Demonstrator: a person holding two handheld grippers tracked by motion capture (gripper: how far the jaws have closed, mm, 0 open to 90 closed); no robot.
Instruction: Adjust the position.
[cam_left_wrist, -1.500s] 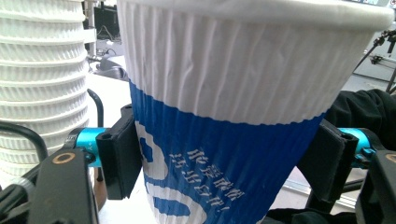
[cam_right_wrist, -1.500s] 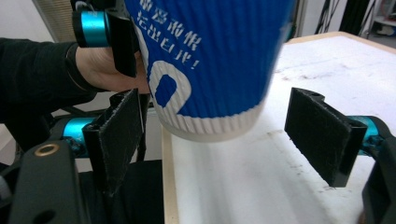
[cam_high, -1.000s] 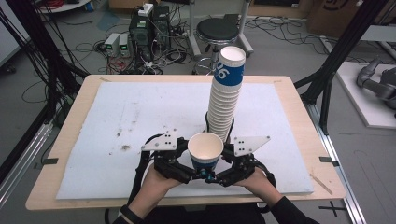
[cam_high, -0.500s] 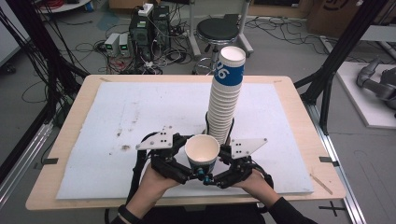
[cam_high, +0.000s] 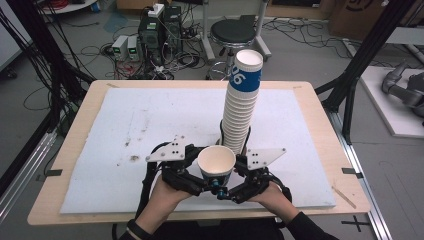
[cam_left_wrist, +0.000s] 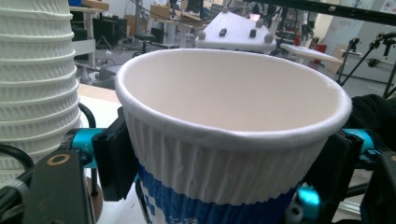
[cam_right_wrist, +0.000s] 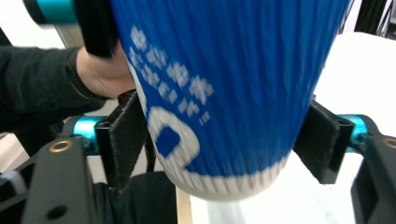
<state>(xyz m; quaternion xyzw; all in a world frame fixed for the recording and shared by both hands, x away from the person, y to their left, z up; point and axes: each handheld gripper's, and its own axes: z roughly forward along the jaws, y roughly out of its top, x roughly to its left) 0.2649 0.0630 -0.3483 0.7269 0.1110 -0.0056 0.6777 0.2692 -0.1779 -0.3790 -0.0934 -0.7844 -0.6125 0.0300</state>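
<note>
Fingers of your left gripper (cam_high: 200, 176) stand on both sides of the paper cup (cam_high: 216, 164), just under its rim, and in the left gripper view their black pads (cam_left_wrist: 113, 156) press on the ribbed white wall; these jaws have just been closing, with the cup between them. You hold this cup upright above the near edge of the white mat (cam_high: 125, 130), near the middle of the table (cam_high: 70, 145), with its open mouth up. In the left gripper view the tall stack of cups (cam_left_wrist: 35, 74) is just beside it.

Your right gripper (cam_high: 239, 181) comes to the same cup lower down, at its blue part. Its jaws have just been opening. In the right gripper view the left pad (cam_right_wrist: 126, 140) lies against the blue wall, while the right pad (cam_right_wrist: 322, 140) seems a little apart from it, so this grip looks loosened.

Just behind the held cup, a little to the right, the stack of cups rises from the mat and leans slightly to the right. Beyond the table, on the far floor, you have a black stool (cam_high: 235, 35).
</note>
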